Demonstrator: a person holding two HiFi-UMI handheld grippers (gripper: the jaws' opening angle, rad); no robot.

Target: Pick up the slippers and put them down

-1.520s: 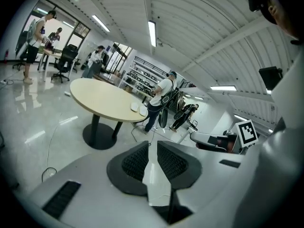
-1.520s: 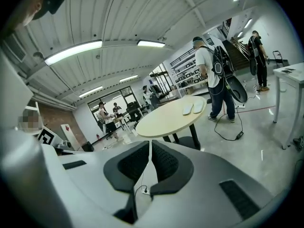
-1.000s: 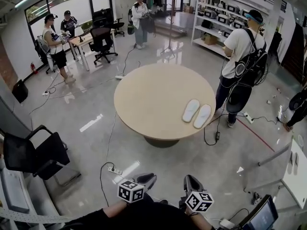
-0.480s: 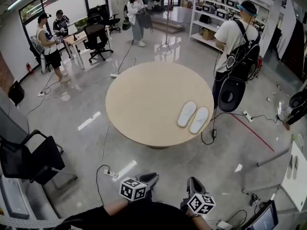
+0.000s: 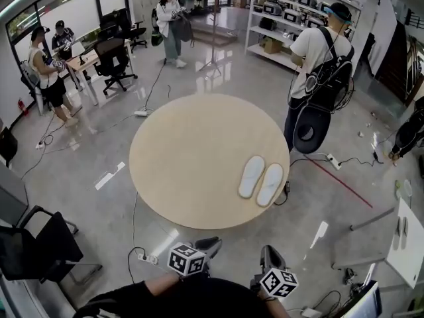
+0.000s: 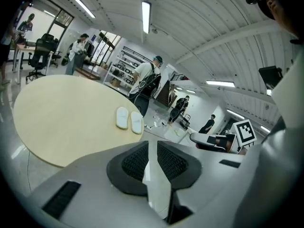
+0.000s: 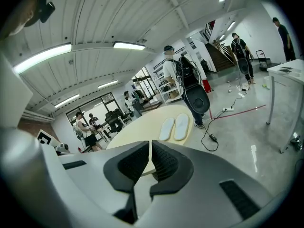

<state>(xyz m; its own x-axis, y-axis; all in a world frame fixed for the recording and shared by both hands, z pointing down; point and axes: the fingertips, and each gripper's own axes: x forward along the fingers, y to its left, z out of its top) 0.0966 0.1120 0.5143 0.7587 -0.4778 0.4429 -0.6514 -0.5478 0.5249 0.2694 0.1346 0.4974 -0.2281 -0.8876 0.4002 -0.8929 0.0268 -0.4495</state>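
Two slippers (image 5: 261,179) lie by the desk's (image 5: 185,158) right edge, so I'd spread the left gripper's (image 6: 152,148) narrow and right gripper's (image 7: 150,148) closed fingers.

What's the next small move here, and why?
Probably step in toward the right side of the round table. The slippers lie there side by side, well beyond the left gripper and right gripper. Both are empty and near the body: left jaws narrowly apart, right jaws together. Close the distance first, open after.
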